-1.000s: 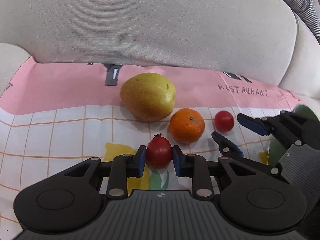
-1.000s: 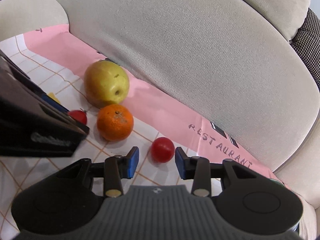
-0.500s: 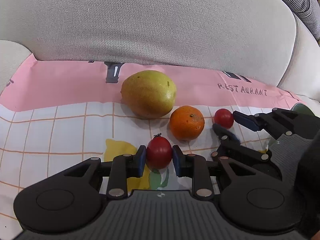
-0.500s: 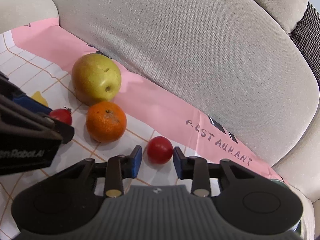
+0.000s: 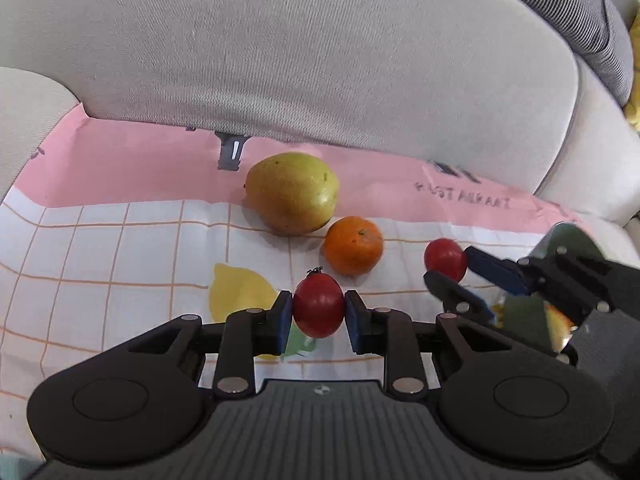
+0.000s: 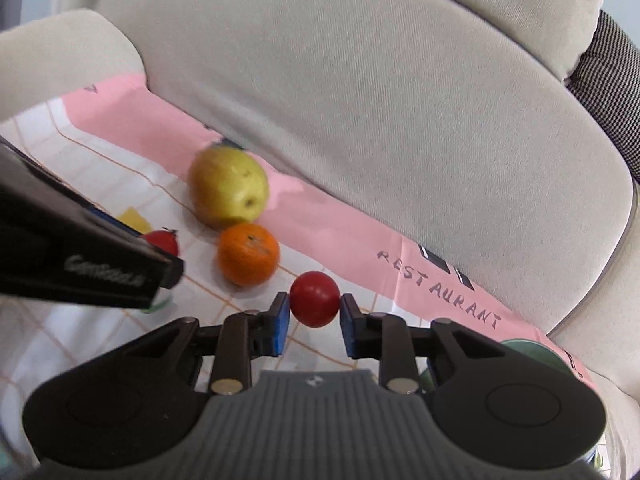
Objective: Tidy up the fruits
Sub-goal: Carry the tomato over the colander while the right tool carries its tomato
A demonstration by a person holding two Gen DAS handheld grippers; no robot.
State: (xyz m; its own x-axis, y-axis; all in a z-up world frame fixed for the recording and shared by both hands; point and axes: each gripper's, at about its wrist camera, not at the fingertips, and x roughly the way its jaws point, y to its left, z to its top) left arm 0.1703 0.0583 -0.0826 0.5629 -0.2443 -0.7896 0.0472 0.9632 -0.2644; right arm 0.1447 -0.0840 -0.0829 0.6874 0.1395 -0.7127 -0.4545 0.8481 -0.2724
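Observation:
My left gripper (image 5: 319, 314) is shut on a red cherry tomato with a stem (image 5: 319, 310), held just above the checked cloth (image 5: 120, 248). My right gripper (image 6: 313, 307) is shut on a second red tomato (image 6: 315, 298); that gripper also shows at the right of the left wrist view (image 5: 460, 274). A yellow-green pear (image 5: 292, 193) and an orange (image 5: 353, 245) lie on the cloth beyond both grippers. They also show in the right wrist view, the pear (image 6: 228, 187) and the orange (image 6: 248, 254).
A green plate (image 5: 568, 240) sits at the right, partly hidden behind the right gripper; its rim shows in the right wrist view (image 6: 528, 350). The beige sofa backrest (image 5: 300, 52) rises just behind the cloth's pink border.
The right gripper has closed on the second tomato and lifted it. The left gripper has kept its tomato and risen slightly.

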